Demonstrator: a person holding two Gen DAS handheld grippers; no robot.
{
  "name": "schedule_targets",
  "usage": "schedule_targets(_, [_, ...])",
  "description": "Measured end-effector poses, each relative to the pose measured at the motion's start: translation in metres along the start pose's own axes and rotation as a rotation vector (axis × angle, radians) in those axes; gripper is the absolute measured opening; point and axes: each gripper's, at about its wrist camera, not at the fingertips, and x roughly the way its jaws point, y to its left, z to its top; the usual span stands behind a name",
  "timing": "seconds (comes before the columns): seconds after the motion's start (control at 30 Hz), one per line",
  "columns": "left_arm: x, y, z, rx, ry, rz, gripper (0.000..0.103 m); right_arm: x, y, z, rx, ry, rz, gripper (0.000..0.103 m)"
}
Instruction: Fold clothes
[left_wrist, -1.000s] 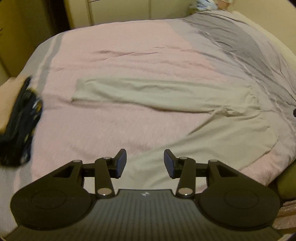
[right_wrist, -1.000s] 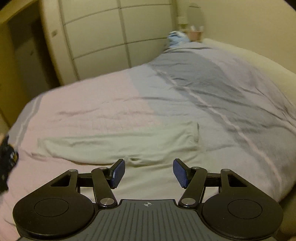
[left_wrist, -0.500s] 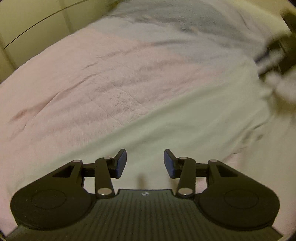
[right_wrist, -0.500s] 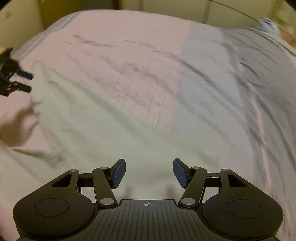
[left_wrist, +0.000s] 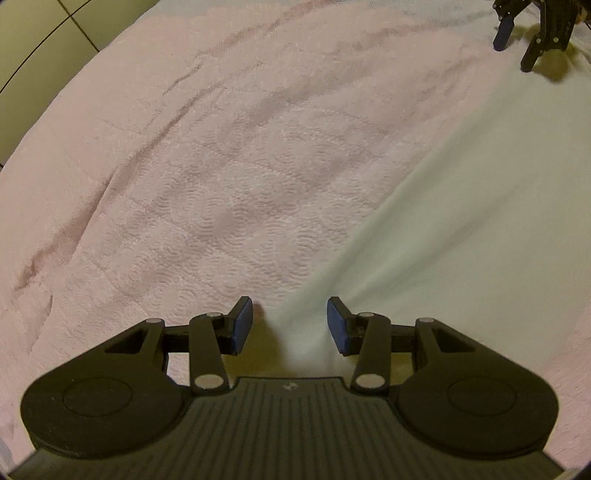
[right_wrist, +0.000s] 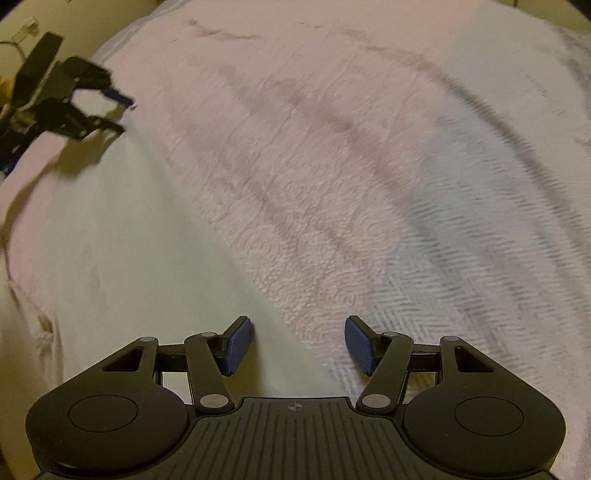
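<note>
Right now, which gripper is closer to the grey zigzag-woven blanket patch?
Right. The right gripper hovers beside the grey patch; the left gripper is far off, over pink blanket.

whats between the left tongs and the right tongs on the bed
Only the pale green cloth garment lies between the left tongs and the right tongs, its edge running along the pink textured bedspread; the right wrist view shows it.

A garment (left_wrist: 480, 229) lies flat on the bedspread (left_wrist: 221, 166), one tool (left_wrist: 290, 325) over each end of its edge.
</note>
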Motion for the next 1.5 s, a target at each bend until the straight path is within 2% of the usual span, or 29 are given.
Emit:
schedule_targets(0.07, [0.007,0.000,-0.003,0.019,0.016,-0.011,0.038,0.003,0.003,0.001,-0.029,0.016,0.006,0.048])
schedule_targets(0.1, [0.010,-0.003,-0.005,0.036,0.019,-0.017,0.028,0.005,0.005,0.000,-0.043,0.025,-0.003,0.027])
schedule_targets(0.13, [0.012,-0.006,-0.006,0.055,0.018,-0.022,0.018,0.006,0.007,-0.002,-0.056,0.035,-0.012,0.012])
schedule_targets(0.17, [0.013,-0.011,-0.006,0.078,0.018,-0.030,0.000,0.006,0.010,-0.003,-0.067,0.040,-0.025,0.008])
schedule_targets(0.2, [0.011,-0.017,-0.007,0.102,0.015,-0.020,0.000,0.004,0.014,-0.005,-0.072,0.033,-0.046,0.001])
schedule_targets(0.3, [-0.002,-0.031,-0.011,0.156,-0.014,0.068,0.000,-0.010,0.029,-0.012,-0.091,-0.006,-0.129,0.000])
schedule_targets(0.43, [-0.060,-0.042,-0.030,0.026,-0.117,0.169,0.000,-0.051,0.074,-0.031,-0.124,-0.117,-0.289,0.000])
schedule_targets(0.57, [-0.147,-0.078,-0.074,-0.140,-0.213,0.260,0.000,-0.096,0.156,-0.067,-0.181,-0.222,-0.460,0.000])
schedule_targets(0.7, [-0.222,-0.143,-0.130,-0.251,-0.275,0.267,0.000,-0.120,0.246,-0.120,-0.183,-0.246,-0.571,0.000])
schedule_targets(0.77, [-0.237,-0.178,-0.153,-0.322,-0.261,0.228,0.000,-0.115,0.282,-0.148,-0.156,-0.213,-0.599,0.000])
schedule_targets(0.83, [-0.236,-0.209,-0.179,-0.413,-0.205,0.182,0.000,-0.103,0.310,-0.174,-0.112,-0.164,-0.615,0.000])
schedule_targets(0.93, [-0.222,-0.245,-0.213,-0.548,-0.102,0.124,0.003,-0.068,0.328,-0.205,0.008,-0.051,-0.611,0.000])
schedule_targets(1.0, [-0.216,-0.252,-0.227,-0.636,-0.054,0.089,0.007,-0.047,0.338,-0.225,0.091,0.020,-0.607,0.000])
schedule_targets(1.03, [-0.217,-0.253,-0.235,-0.686,-0.046,0.072,0.008,-0.044,0.340,-0.231,0.149,0.028,-0.606,0.000])
schedule_targets(1.1, [-0.226,-0.247,-0.249,-0.812,-0.068,0.034,0.028,-0.053,0.341,-0.238,0.291,-0.030,-0.605,0.001])
schedule_targets(1.17, [-0.231,-0.233,-0.257,-0.967,-0.085,-0.006,0.033,-0.070,0.331,-0.244,0.500,-0.133,-0.561,0.011])
schedule_targets(1.23, [-0.231,-0.219,-0.265,-1.128,-0.102,-0.030,0.035,-0.090,0.314,-0.256,0.750,-0.264,-0.490,0.052])
schedule_targets(1.33, [-0.220,-0.204,-0.271,-1.362,-0.118,-0.051,0.037,-0.114,0.274,-0.279,1.124,-0.493,-0.344,0.054])
schedule_targets(1.4, [-0.212,-0.199,-0.270,-1.464,-0.128,-0.062,0.037,-0.124,0.250,-0.298,1.336,-0.652,-0.237,0.054])
schedule_targets(1.43, [-0.208,-0.198,-0.269,-1.507,-0.134,-0.067,0.037,-0.128,0.240,-0.306,1.420,-0.721,-0.191,0.054])
schedule_targets(1.5, [-0.201,-0.196,-0.265,-1.561,-0.138,-0.064,0.037,-0.132,0.224,-0.314,1.511,-0.783,-0.152,0.054])
